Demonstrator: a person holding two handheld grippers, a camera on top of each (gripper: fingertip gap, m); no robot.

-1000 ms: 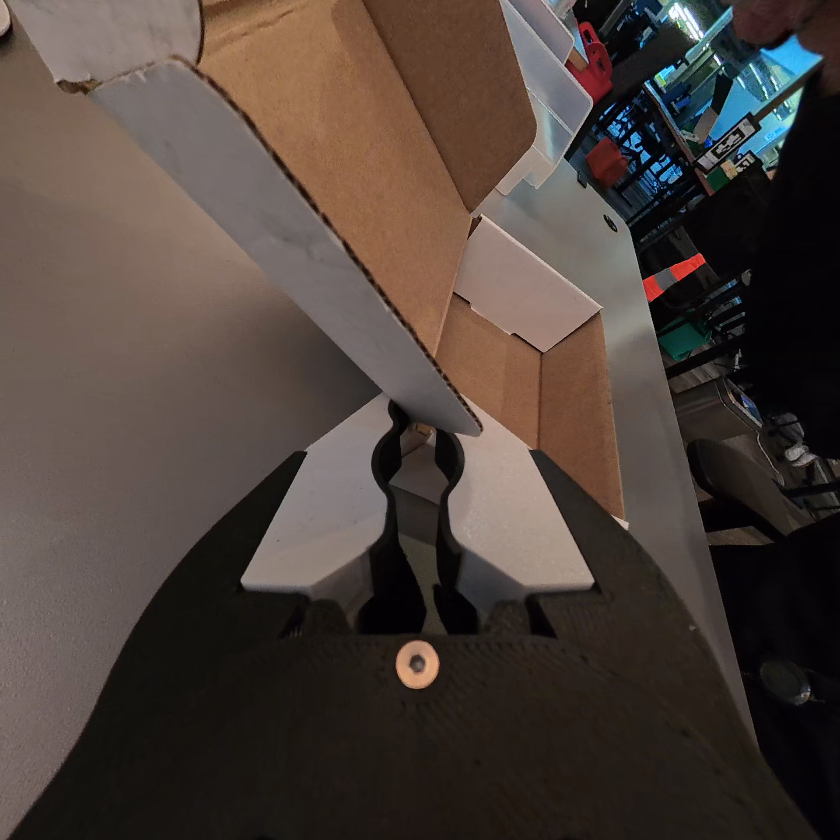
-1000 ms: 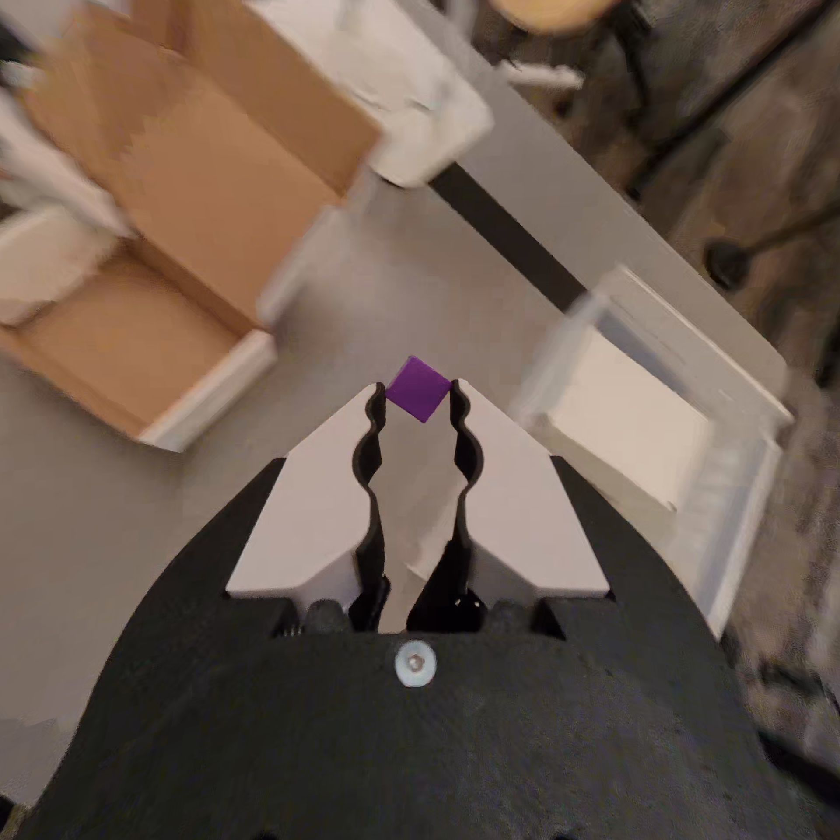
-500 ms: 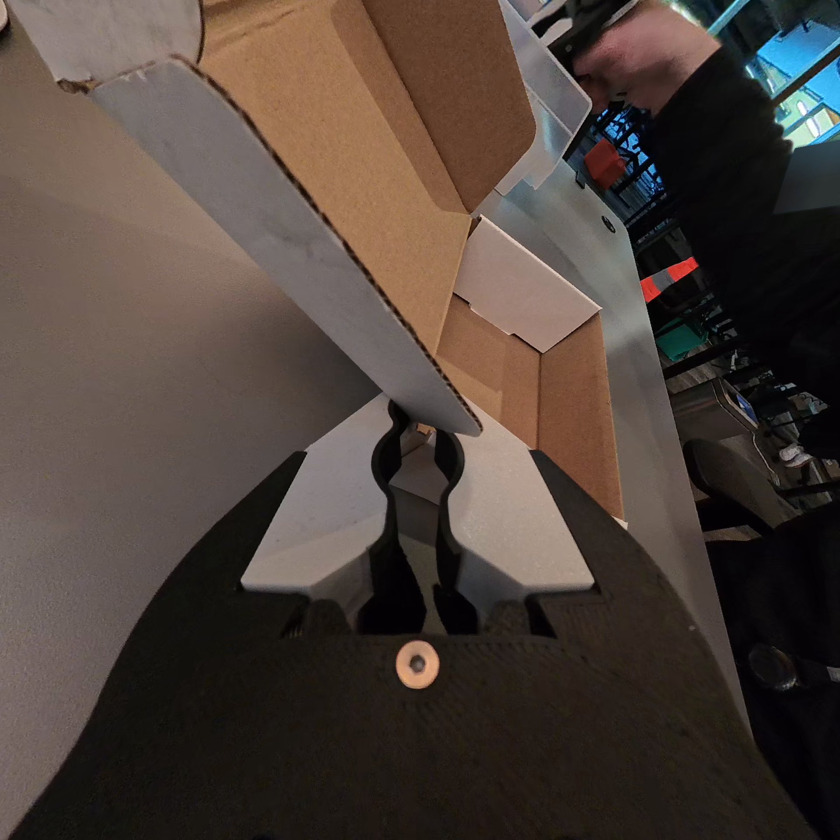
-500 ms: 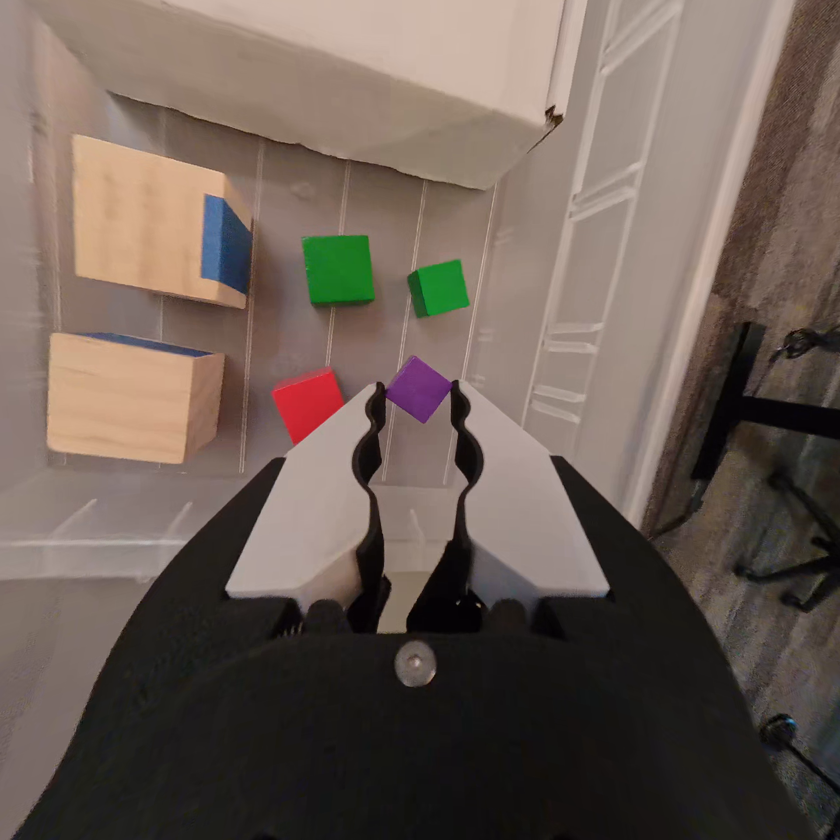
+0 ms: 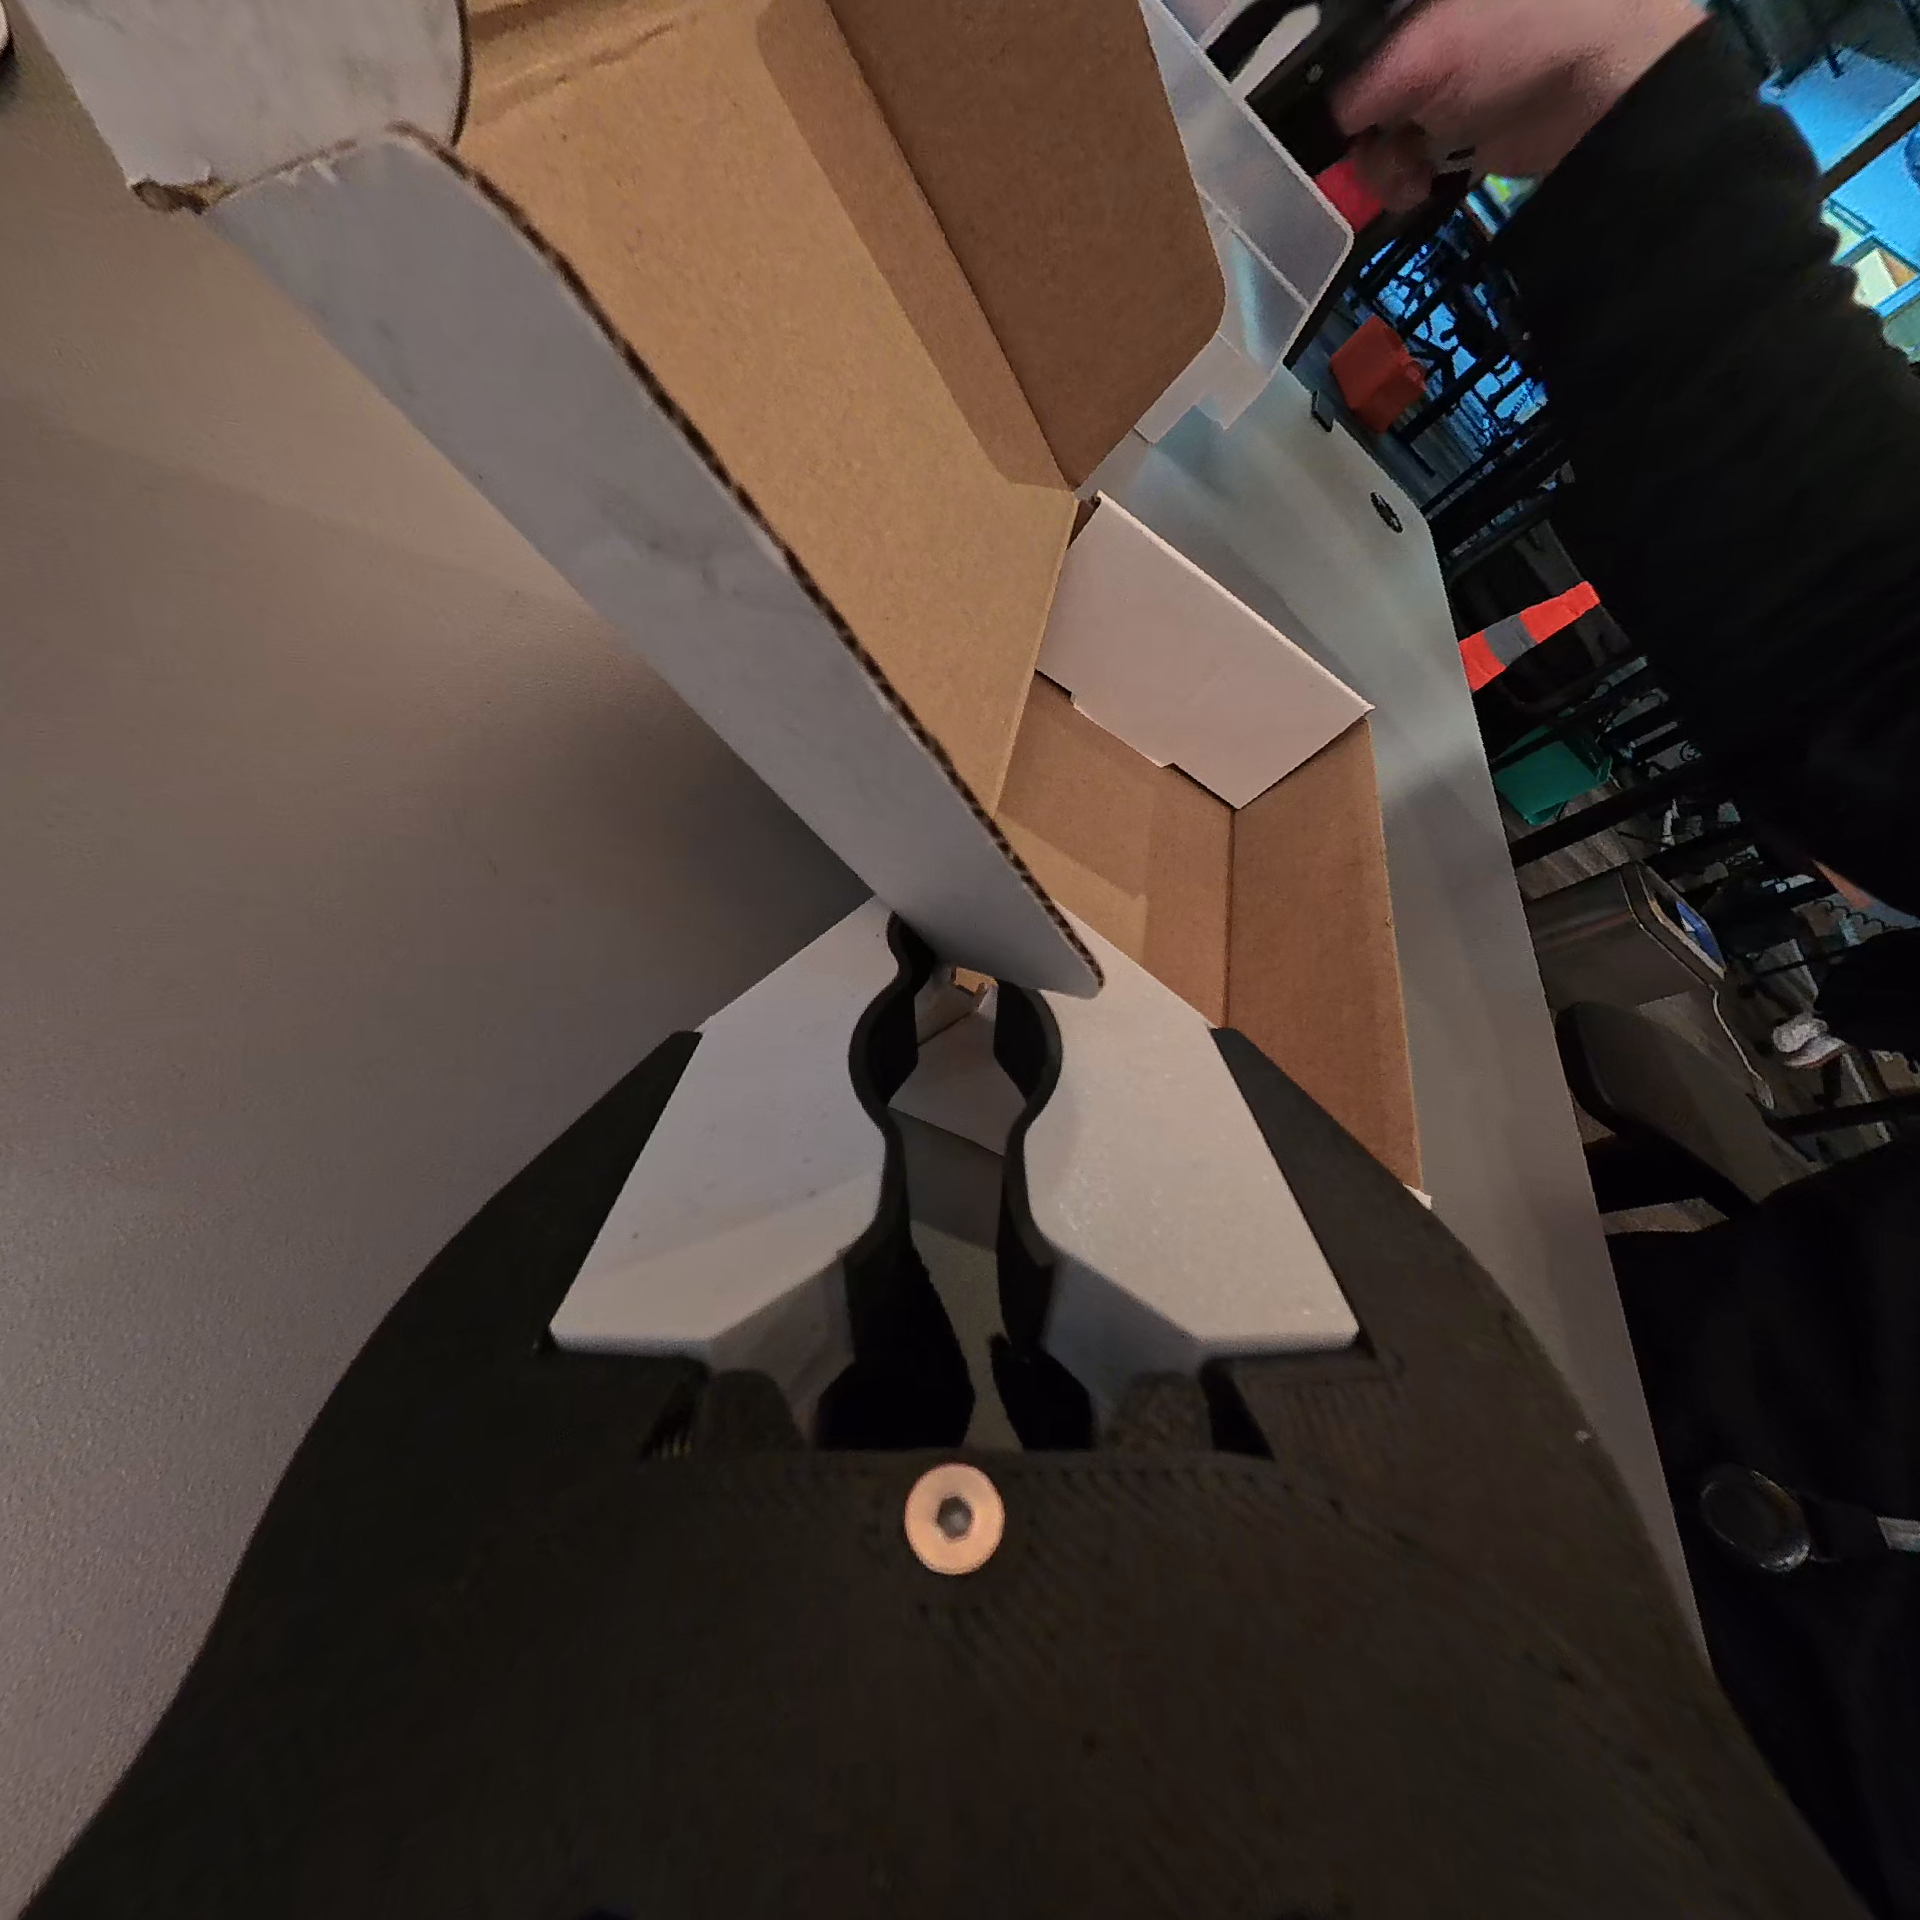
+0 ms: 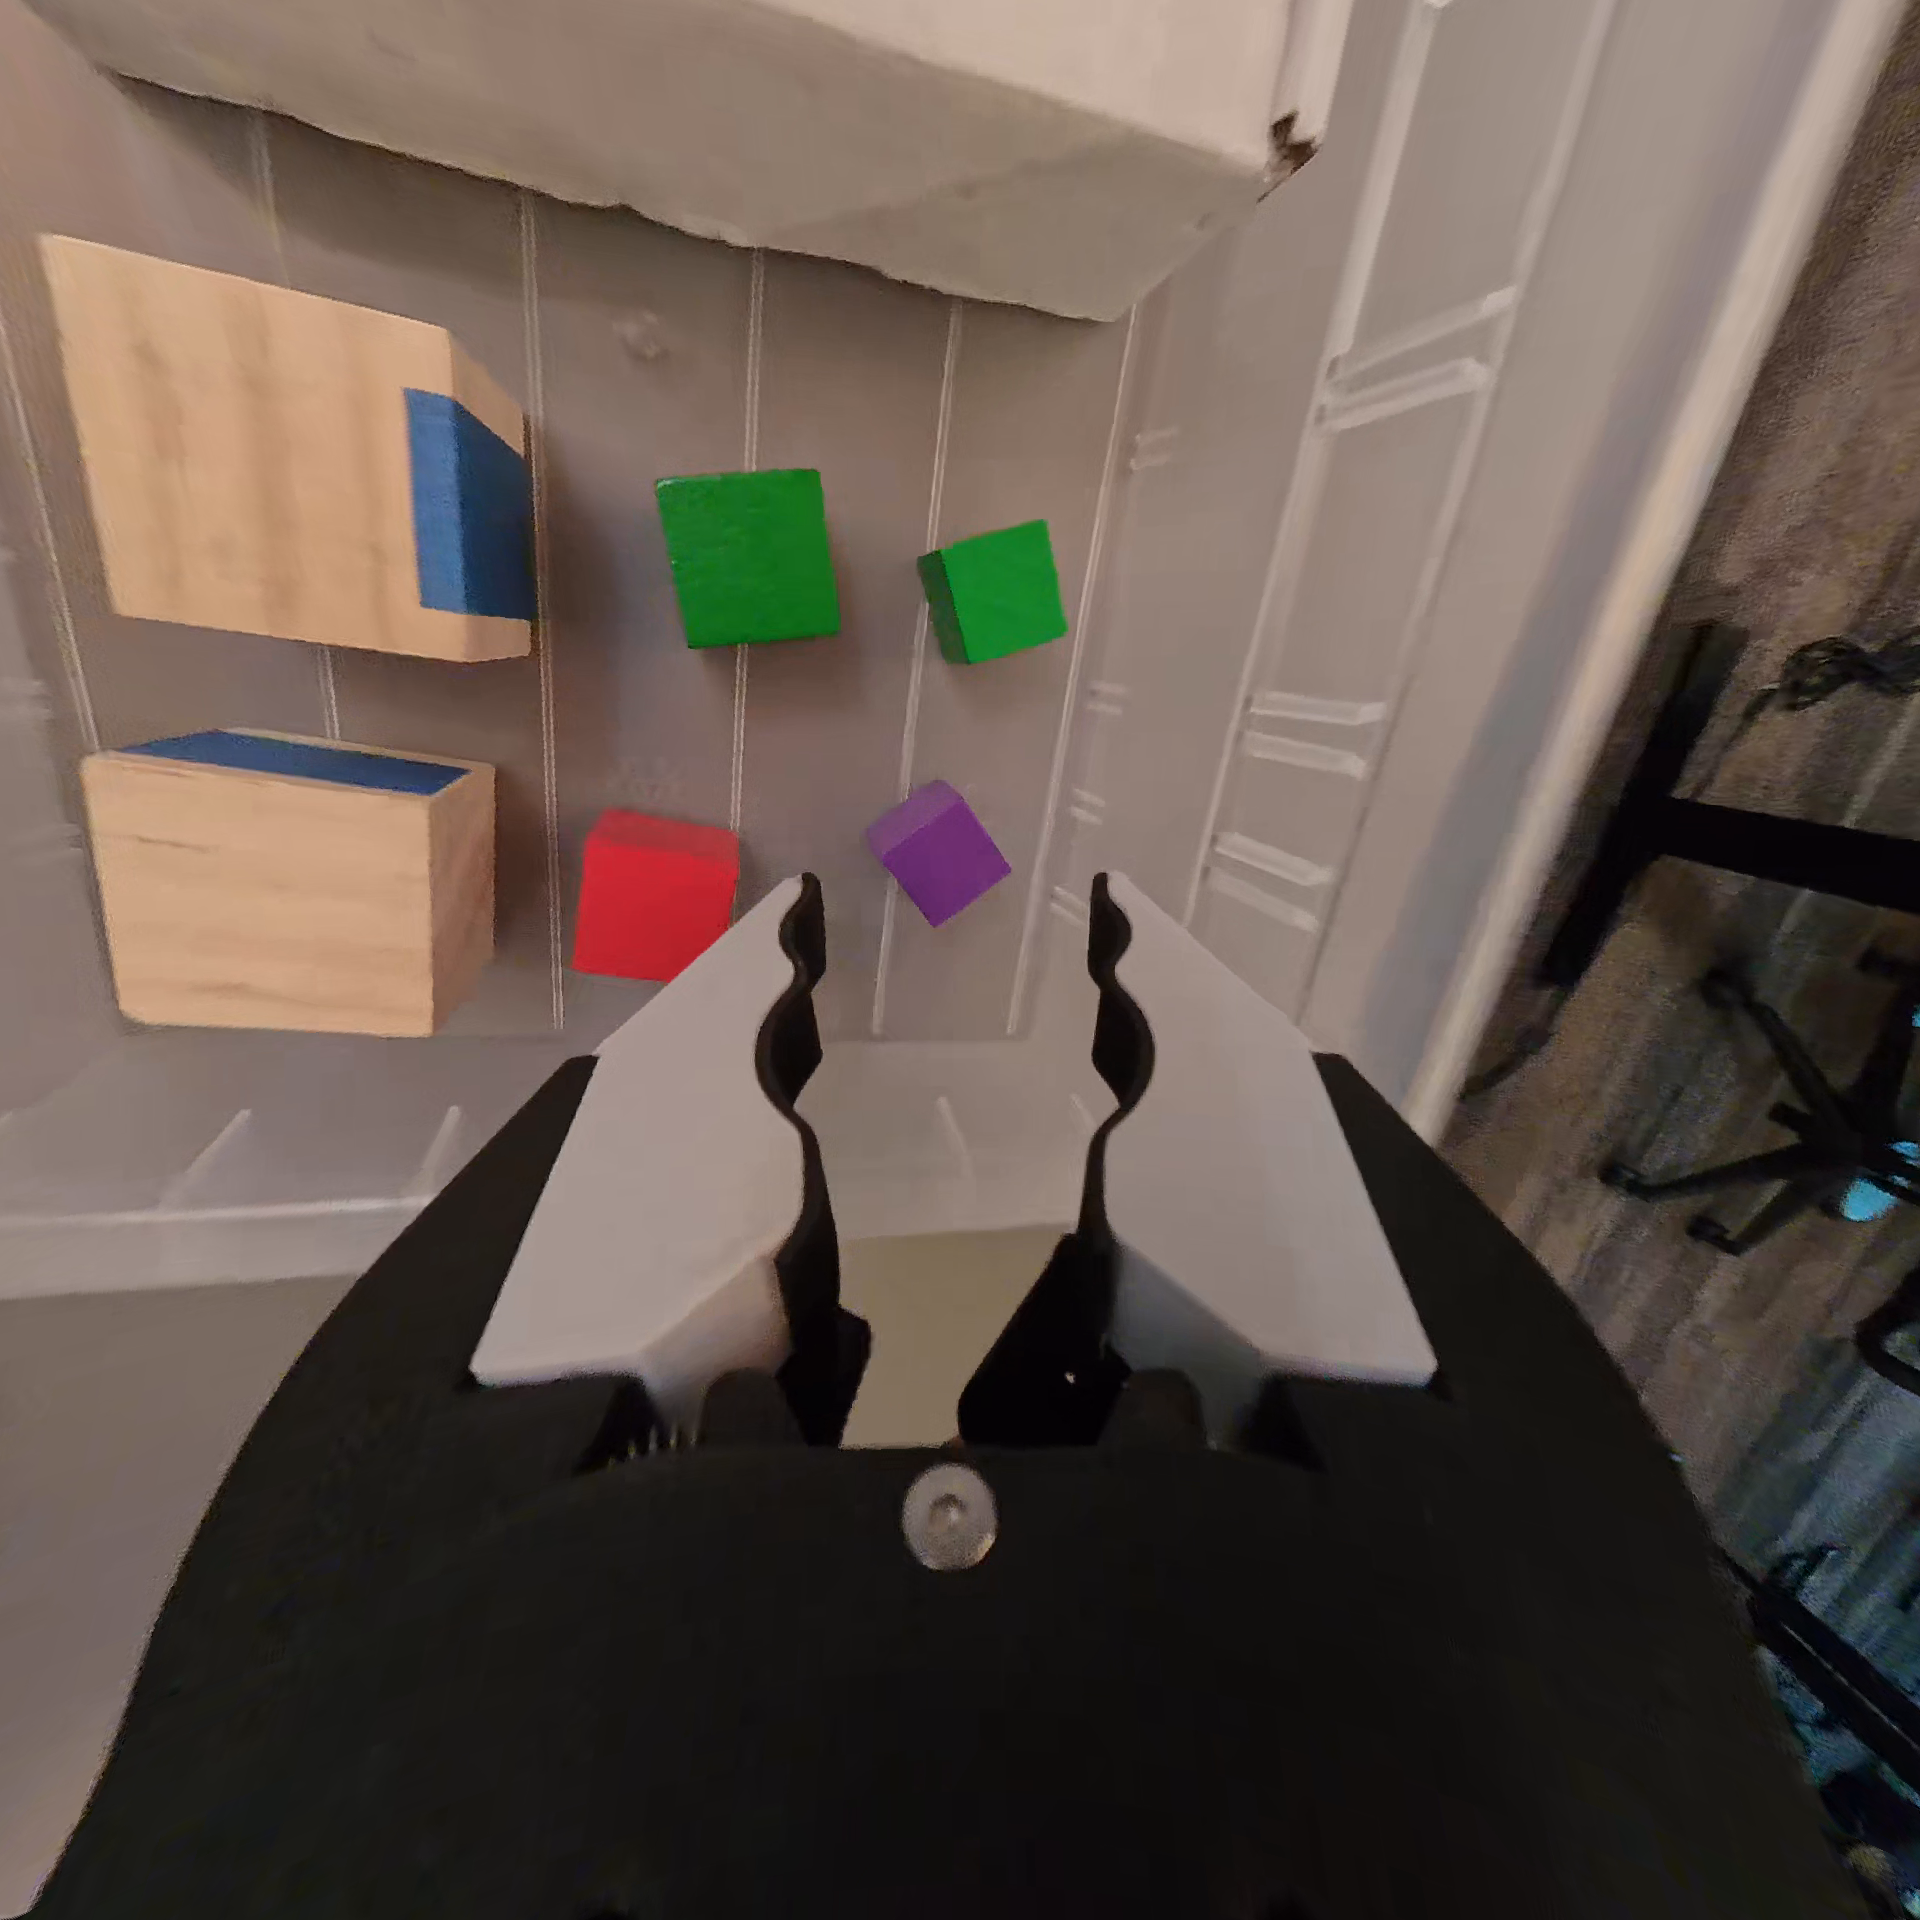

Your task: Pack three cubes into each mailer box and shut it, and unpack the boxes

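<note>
In the left wrist view my left gripper (image 5: 954, 961) is nearly shut on the near wall of an open mailer box (image 5: 1309, 935) with a brown inside. The box's raised white lid flap (image 5: 644, 540) hides my fingertips. In the right wrist view my right gripper (image 6: 954, 904) is open and empty above a clear plastic bin (image 6: 1299, 582). A small purple cube (image 6: 938, 852) lies in the bin just beyond my fingertips. Beside it are a red cube (image 6: 652, 894) and two green cubes (image 6: 748, 556) (image 6: 994, 590).
Two large wooden blocks with blue faces (image 6: 260, 447) (image 6: 281, 883) sit at the bin's left. A closed white box (image 6: 675, 114) lies at its far end. The table edge and floor are to the right. A person's hand (image 5: 1475, 83) is over the bin (image 5: 1247, 218).
My right gripper carried the purple cube from over the table to the bin, then opened and let it go. The cube now lies in the bin. My left gripper has not moved.
</note>
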